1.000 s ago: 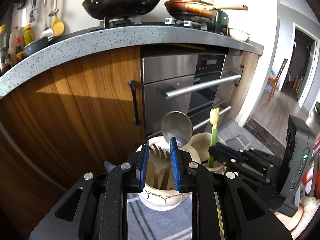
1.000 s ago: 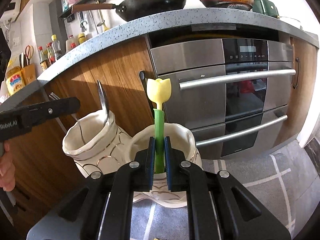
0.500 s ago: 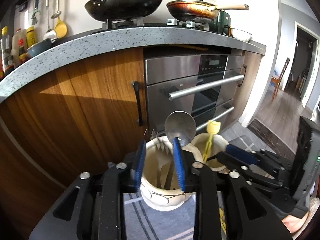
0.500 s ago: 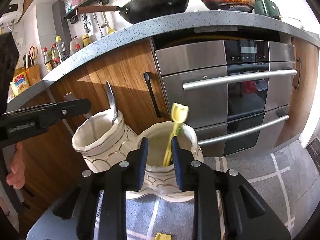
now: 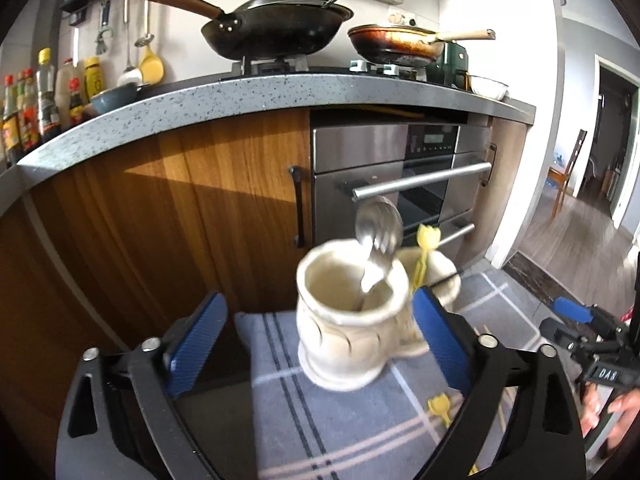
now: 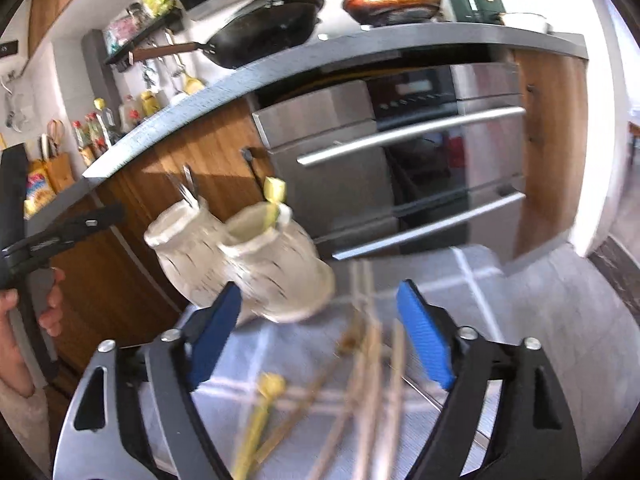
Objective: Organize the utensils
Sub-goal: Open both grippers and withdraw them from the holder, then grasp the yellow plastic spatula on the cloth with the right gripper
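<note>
A grey striped cloth [image 5: 328, 412] is lying under and ahead of both grippers, and two cream ceramic holders are standing on it side by side, touching. The nearer holder [image 5: 352, 320] is sitting just ahead of the left gripper [image 5: 320, 328], between the lines of its fingers. The left gripper's jaws are standing wide apart and gripping nothing. A metal spoon [image 5: 378, 232] is leaning in this holder, bowl upward. The second holder [image 6: 276, 264] is sitting ahead and to the left of the right gripper [image 6: 320, 332], whose jaws are likewise spread wide and empty. A yellow tulip-headed utensil [image 6: 274, 192] is standing tilted in that second holder. Close in front of the right gripper, between and below its fingers, loose chopsticks [image 6: 372, 380] are lying blurred on the cloth, and another yellow-headed utensil [image 6: 268, 392] is lying beside them, nearer the left finger.
</note>
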`<state>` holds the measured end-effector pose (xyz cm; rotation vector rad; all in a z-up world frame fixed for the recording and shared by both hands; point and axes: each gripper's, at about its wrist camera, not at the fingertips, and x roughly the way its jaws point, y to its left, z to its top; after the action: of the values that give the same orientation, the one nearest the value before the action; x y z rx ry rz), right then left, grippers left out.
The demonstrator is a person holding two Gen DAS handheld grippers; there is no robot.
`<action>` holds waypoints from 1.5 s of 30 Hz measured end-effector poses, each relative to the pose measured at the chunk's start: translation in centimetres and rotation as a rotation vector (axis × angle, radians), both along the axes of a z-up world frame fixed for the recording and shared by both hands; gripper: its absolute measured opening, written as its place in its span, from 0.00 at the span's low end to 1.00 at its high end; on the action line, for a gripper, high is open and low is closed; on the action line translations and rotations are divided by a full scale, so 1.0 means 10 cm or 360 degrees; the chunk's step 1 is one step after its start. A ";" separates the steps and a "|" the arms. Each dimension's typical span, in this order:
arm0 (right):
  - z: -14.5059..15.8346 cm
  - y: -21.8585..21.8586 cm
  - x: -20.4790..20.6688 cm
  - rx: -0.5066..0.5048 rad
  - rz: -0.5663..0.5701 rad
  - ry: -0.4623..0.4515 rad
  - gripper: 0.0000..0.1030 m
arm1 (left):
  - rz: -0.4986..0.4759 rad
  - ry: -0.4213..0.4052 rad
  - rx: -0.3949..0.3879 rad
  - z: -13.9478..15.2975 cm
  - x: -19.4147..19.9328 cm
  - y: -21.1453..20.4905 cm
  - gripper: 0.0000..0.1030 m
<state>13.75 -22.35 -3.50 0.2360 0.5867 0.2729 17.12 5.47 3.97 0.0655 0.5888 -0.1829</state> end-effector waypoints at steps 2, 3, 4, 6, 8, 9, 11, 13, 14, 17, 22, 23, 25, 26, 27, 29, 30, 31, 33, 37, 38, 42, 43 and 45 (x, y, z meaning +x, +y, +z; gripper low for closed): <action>-0.07 -0.08 -0.11 -0.0011 -0.0017 0.0021 0.86 | -0.0022 0.0028 -0.0019 -0.13 -0.11 -0.06 0.92; -0.10 -0.10 -0.16 -0.0018 -0.0024 0.0028 0.86 | -0.0034 0.0054 -0.0033 -0.21 -0.16 -0.09 0.92; -0.14 -0.13 -0.23 -0.0032 -0.0036 0.0039 0.86 | -0.0047 0.0097 -0.0043 -0.32 -0.22 -0.15 0.93; -0.20 -0.15 -0.31 -0.0034 -0.0046 0.0057 0.86 | -0.0079 0.0158 -0.0053 -0.47 -0.29 -0.24 0.93; -0.27 -0.14 -0.38 -0.0037 -0.0026 0.0090 0.86 | -0.0087 0.0195 -0.0048 -0.64 -0.39 -0.32 0.93; -0.30 -0.11 -0.40 -0.0044 -0.0011 0.0103 0.86 | -0.0090 0.0208 -0.0033 -0.72 -0.43 -0.36 0.93; -0.34 -0.01 -0.42 -0.0056 0.0049 0.0130 0.86 | -0.0078 0.0227 -0.0019 -0.83 -0.49 -0.37 0.93; -0.40 0.12 -0.42 -0.0079 0.0105 0.0153 0.86 | -0.0068 0.0264 -0.0041 -0.94 -0.54 -0.35 0.93; -0.42 0.18 -0.41 -0.0091 0.0127 0.0166 0.86 | -0.0061 0.0281 -0.0055 -0.99 -0.56 -0.32 0.93; -0.52 0.38 -0.43 -0.0131 0.0206 0.0200 0.83 | -0.0011 0.0286 -0.0047 -1.08 -0.61 -0.22 0.93; -0.62 0.68 -0.39 -0.0243 0.0292 0.0241 0.60 | 0.0050 0.0314 -0.0075 -1.13 -0.65 -0.06 0.93; -0.64 0.73 -0.37 -0.0255 0.0301 0.0251 0.57 | 0.0053 0.0312 -0.0075 -1.13 -0.64 -0.05 0.93; -0.67 0.84 -0.34 -0.0301 0.0321 0.0271 0.46 | 0.0052 0.0307 -0.0052 -1.14 -0.64 -0.05 0.93; -0.69 0.88 -0.33 -0.0314 0.0328 0.0281 0.43 | 0.0044 0.0309 -0.0040 -1.15 -0.65 -0.06 0.93; -0.71 0.91 -0.32 -0.0321 0.0334 0.0291 0.39 | 0.0038 0.0308 -0.0031 -1.15 -0.65 -0.06 0.93; -0.75 0.98 -0.27 -0.0333 0.0347 0.0325 0.37 | 0.0028 0.0299 -0.0021 -1.16 -0.66 -0.07 0.93; -0.77 1.01 -0.25 -0.0344 0.0347 0.0335 0.35 | 0.0023 0.0292 -0.0012 -1.16 -0.67 -0.08 0.93; -0.79 1.04 -0.23 -0.0353 0.0346 0.0345 0.35 | 0.0020 0.0285 -0.0004 -1.16 -0.67 -0.08 0.93; -0.81 1.10 -0.19 -0.0377 0.0345 0.0360 0.32 | 0.0015 0.0275 0.0005 -1.15 -0.68 -0.08 0.93; -0.90 1.19 -0.10 -0.0414 0.0339 0.0427 0.26 | 0.0002 0.0272 -0.0012 -1.14 -0.68 -0.06 0.93; -0.91 1.20 -0.10 -0.0420 0.0327 0.0418 0.24 | -0.0001 0.0271 -0.0013 -1.14 -0.68 -0.06 0.93; -0.92 1.20 -0.07 -0.0420 0.0305 0.0425 0.12 | -0.0011 0.0277 -0.0016 -1.13 -0.68 -0.05 0.93; -0.90 1.16 -0.08 -0.0364 0.0306 0.0436 0.11 | -0.0015 0.0278 -0.0018 -1.13 -0.68 -0.06 0.93; -0.84 1.08 -0.11 -0.0305 0.0286 0.0402 0.10 | -0.0027 0.0281 -0.0016 -1.13 -0.68 -0.08 0.93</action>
<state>12.60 -11.54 -11.86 0.0313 0.8813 0.3611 10.30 4.69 -7.28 0.0448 0.7636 -0.2094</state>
